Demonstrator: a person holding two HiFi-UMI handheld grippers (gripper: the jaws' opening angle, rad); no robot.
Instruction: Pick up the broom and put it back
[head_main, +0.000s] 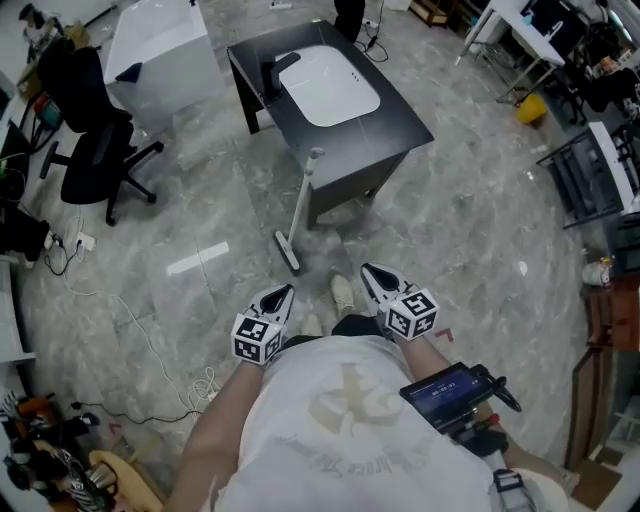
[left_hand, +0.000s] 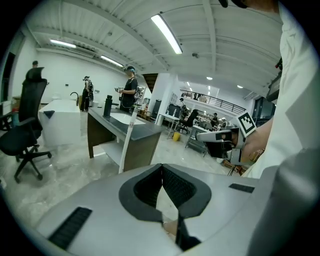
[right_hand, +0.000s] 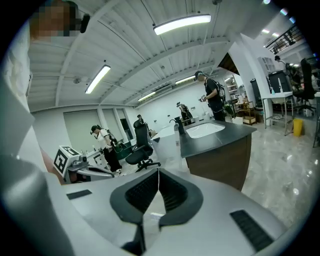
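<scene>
The broom (head_main: 297, 207), a white-handled one with a narrow grey head, leans upright against the near front corner of the dark rectangular counter (head_main: 400, 125) with its white inset sink. Its head rests on the grey marbled floor just in front of that counter, and the handle top touches the counter's edge.

The left gripper (head_main: 286, 291) hangs short of the counter, well apart from the broom's head. Its jaws are pressed together with nothing between them. The right gripper (head_main: 367, 270) is level with it on the counter's near side, its jaws likewise closed on nothing. A black office chair (head_main: 90, 130) stands well to the counter's left.
</scene>
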